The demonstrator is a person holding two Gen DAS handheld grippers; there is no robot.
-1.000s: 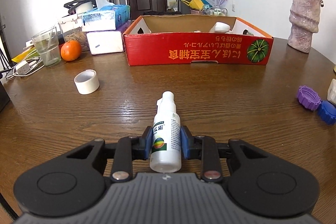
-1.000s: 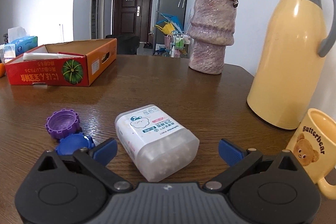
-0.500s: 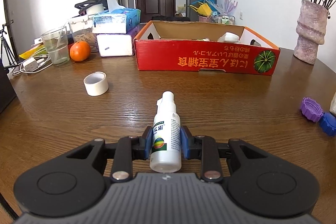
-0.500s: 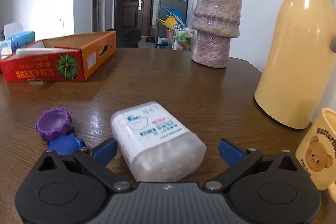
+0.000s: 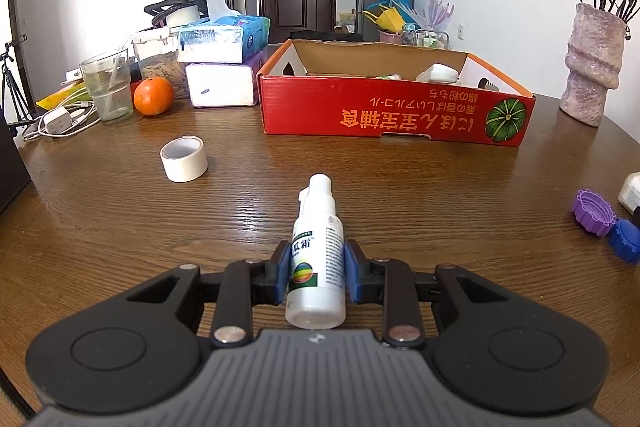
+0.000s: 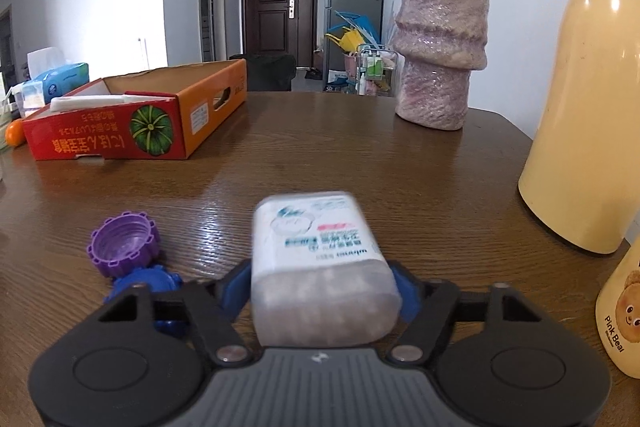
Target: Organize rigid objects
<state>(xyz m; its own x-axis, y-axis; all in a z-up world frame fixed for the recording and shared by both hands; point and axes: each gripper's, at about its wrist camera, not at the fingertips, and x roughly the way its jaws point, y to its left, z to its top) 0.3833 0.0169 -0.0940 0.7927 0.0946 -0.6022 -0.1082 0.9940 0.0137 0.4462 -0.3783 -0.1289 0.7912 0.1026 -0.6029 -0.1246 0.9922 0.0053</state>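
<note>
Closing within the last half second, the right gripper (image 6: 318, 291) jaws now clamp the blurred cotton-swab box (image 6: 320, 267), which was skewed and is now straight; blue cap (image 6: 154, 287) half hidden behind it. Left gripper (image 5: 316, 273) stays clamped on the spray bottle (image 5: 318, 255) over the table (image 5: 120, 219)

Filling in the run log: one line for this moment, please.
left gripper: shut on spray bottle | right gripper: just closed on swab box | box: open
</note>
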